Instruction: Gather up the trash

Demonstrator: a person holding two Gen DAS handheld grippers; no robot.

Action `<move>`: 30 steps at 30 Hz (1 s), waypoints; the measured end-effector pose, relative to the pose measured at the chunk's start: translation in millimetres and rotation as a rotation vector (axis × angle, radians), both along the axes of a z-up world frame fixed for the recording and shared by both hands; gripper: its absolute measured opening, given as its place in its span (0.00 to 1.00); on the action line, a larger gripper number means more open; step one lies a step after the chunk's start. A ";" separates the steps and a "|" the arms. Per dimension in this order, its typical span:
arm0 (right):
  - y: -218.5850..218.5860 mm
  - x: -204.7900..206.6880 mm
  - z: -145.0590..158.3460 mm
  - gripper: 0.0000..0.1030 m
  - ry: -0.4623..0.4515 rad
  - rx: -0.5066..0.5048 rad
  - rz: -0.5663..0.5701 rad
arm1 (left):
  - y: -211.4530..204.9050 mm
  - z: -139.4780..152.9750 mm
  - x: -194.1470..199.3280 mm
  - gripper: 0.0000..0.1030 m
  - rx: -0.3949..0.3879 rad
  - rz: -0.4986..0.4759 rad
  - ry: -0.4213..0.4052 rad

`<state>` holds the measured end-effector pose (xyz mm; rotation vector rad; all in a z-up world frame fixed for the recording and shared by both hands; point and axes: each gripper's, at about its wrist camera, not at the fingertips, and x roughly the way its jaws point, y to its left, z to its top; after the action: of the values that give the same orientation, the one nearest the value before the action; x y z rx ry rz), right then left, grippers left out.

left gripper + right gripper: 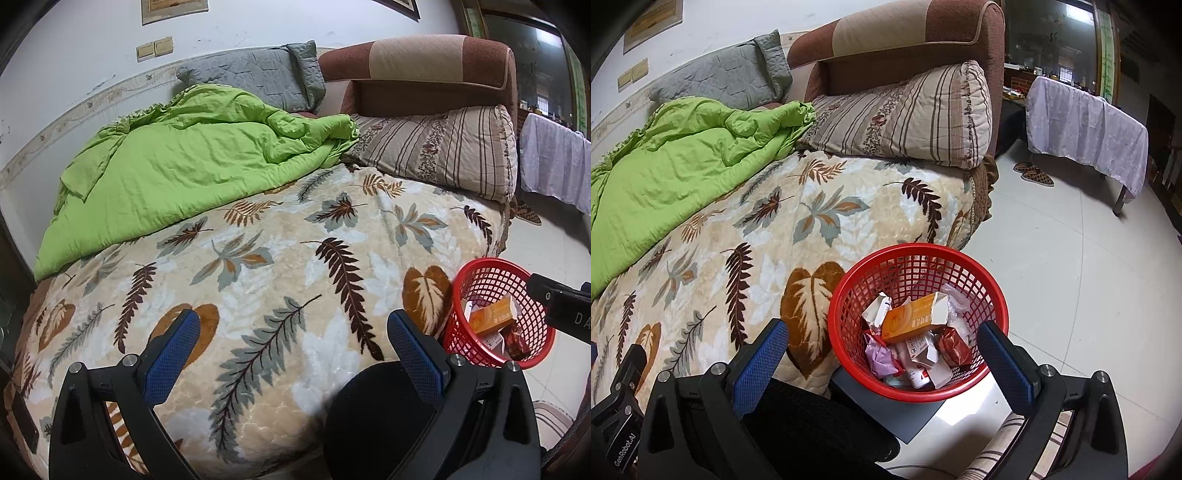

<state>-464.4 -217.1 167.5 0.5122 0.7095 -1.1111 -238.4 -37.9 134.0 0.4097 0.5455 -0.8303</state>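
Note:
A red mesh basket [993,295] stands beside the bed and holds several pieces of trash: an orange box [912,321], white cartons, a pink wrapper [881,360] and a dark red packet [955,347]. My right gripper [882,350] is open and empty, just above the basket. The basket also shows at the right of the left wrist view [498,280]. My left gripper [293,343] is open and empty over the leaf-patterned blanket [258,266]. The right gripper's body [561,306] shows at the right edge of the left wrist view.
A green quilt [184,166], a grey pillow [255,77] and a striped pillow [443,147] lie on the bed against a brown headboard [424,81]. A cloth-covered table [1086,125] and slippers [1032,173] are on the tiled floor [1071,277]. A grey board [894,413] lies under the basket.

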 end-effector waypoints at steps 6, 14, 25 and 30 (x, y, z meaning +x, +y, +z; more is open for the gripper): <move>-0.8 0.7 0.2 1.00 -0.001 -0.001 0.001 | -1.8 -1.2 -5.2 0.98 -0.002 -0.003 0.004; -0.5 0.4 0.0 1.00 -0.001 -0.001 0.000 | -1.1 -1.4 -5.9 0.98 -0.007 -0.006 0.014; -0.1 0.8 0.1 1.00 -0.001 0.000 -0.001 | -1.2 -1.3 -5.7 0.98 -0.008 -0.005 0.014; 0.3 0.6 0.2 1.00 -0.001 0.000 -0.001 | -0.7 -1.4 -5.3 0.98 -0.007 -0.004 0.014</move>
<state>-463.8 -216.8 167.7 0.5130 0.7087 -1.1116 -243.7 -38.6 132.6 0.3991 0.5551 -0.8397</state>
